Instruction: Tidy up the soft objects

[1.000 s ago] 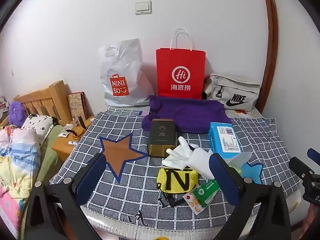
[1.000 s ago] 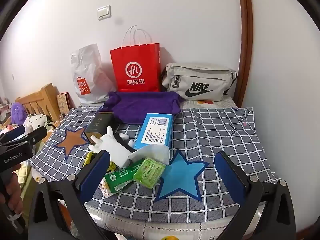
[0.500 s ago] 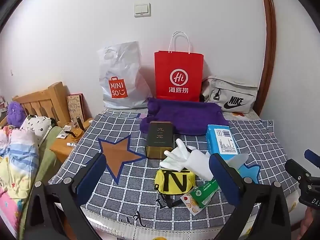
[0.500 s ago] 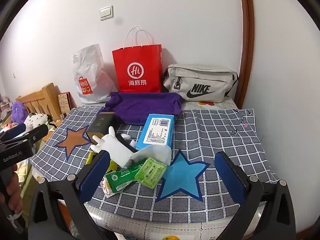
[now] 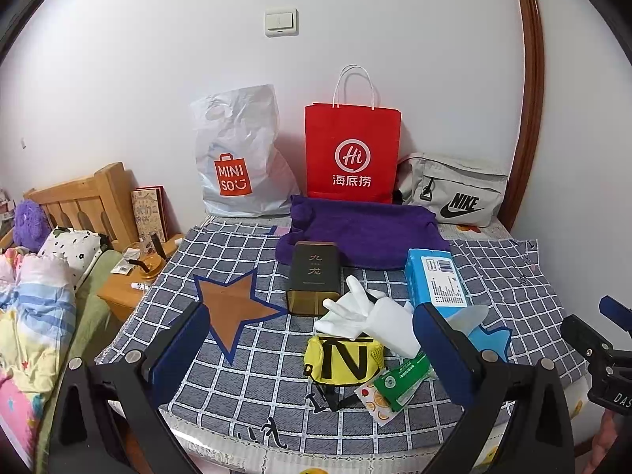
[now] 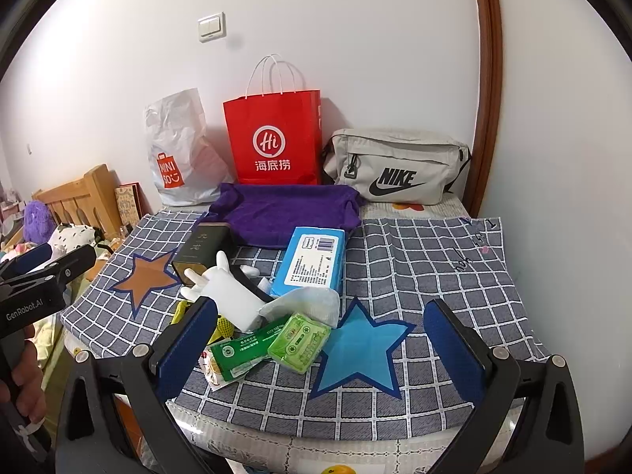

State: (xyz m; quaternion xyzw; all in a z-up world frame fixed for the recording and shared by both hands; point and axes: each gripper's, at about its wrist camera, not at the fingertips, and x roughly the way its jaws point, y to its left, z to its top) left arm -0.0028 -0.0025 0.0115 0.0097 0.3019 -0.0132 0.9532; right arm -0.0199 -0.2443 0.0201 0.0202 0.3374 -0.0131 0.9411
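A pile lies on the checked cloth: white gloves, a yellow pouch marked N, a blue tissue pack, a green packet, a green cassette-print pack and a dark tin. A purple towel lies behind them. My left gripper is open and empty, in front of the pile. My right gripper is open and empty, near the table's front edge.
A MINISO bag, a red paper bag and a grey Nike bag stand against the back wall. A brown star and a blue star mark the cloth. A bed and nightstand are at left.
Both grippers have drawn back and risen slightly, so the table objects sit a little lower and smaller in view. Nothing on the table has moved.
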